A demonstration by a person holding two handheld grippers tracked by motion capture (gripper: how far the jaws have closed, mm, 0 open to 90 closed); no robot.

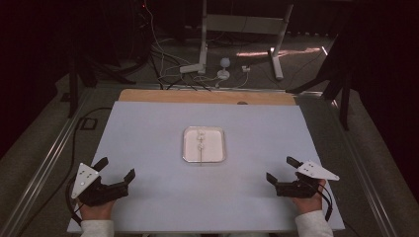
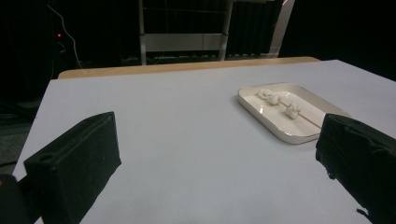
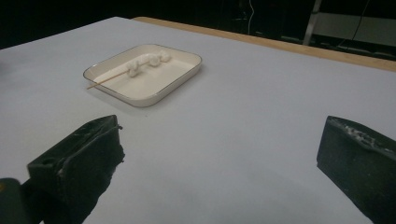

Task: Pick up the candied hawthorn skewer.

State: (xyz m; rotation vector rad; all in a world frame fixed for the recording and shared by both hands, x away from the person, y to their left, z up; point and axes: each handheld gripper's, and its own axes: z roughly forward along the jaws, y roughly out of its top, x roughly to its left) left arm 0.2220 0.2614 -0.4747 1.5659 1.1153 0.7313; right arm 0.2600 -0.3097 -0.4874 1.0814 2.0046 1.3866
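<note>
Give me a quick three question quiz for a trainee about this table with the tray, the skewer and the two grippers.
1. True or false: the skewer lies inside the white tray.
2. What state are the left gripper and the right gripper in? A open and empty, B both shut on the skewer, C one holding the tray.
3. How many white lumps sit on the skewer?

Key:
1. True, with one end poking past the rim.
2. A, both resting near the table's front edge.
3. Three, going by the right gripper view.

A glossy white tray (image 3: 140, 95) with a thin dark rim holds a slim wooden skewer (image 3: 108, 80); the table (image 1: 148, 143) wears a smooth, matt pale sheet (bare wood shows along its far edge); each hand-held gripper's jaws look matt black.
</note>
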